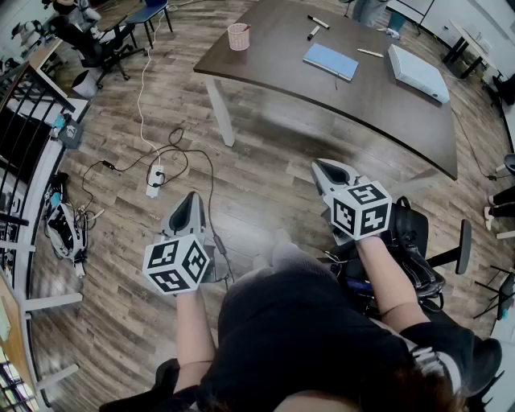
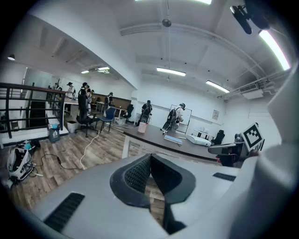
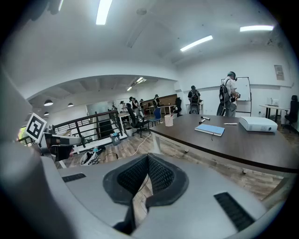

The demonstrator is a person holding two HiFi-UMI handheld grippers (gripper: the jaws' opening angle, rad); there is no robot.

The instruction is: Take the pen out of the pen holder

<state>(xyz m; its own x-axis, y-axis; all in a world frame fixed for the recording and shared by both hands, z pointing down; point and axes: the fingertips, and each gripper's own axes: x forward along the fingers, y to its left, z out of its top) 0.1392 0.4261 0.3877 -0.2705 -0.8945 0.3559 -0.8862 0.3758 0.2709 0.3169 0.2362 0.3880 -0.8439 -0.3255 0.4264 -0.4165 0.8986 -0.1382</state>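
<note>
Grippers first: the left gripper [image 1: 191,201] and the right gripper [image 1: 326,169] are held out over the wood floor [image 1: 265,161], well away from the table [image 1: 386,105]. Both have their jaws pressed together at the tips. Nothing is between them.

The pen holder [image 1: 238,36] is a small pink cup. It stands on the near left corner of the table, far from both grippers. Something dark seems to poke up at its rim, but it is too small to be sure it is the pen. Loose pens [image 1: 316,22] lie flat on the table past the cup, near a blue book [image 1: 331,61] and a white box [image 1: 417,72].

The job has not really begun, I think. The step now is to get close to the table. To do it well, walk up to the corner where the cup stands. Mind the cable [image 1: 139,105] on the floor and the chair [image 1: 410,241] on the right.

Open one gripper's jaws before it gets to the cup, not after. Come at the pen from above, take it near the top where it sticks out, and squeeze softly. The cup looks light and may tip or lift with the pen. So the other gripper could hold the cup by its side while the pen is pulled straight up.
</note>
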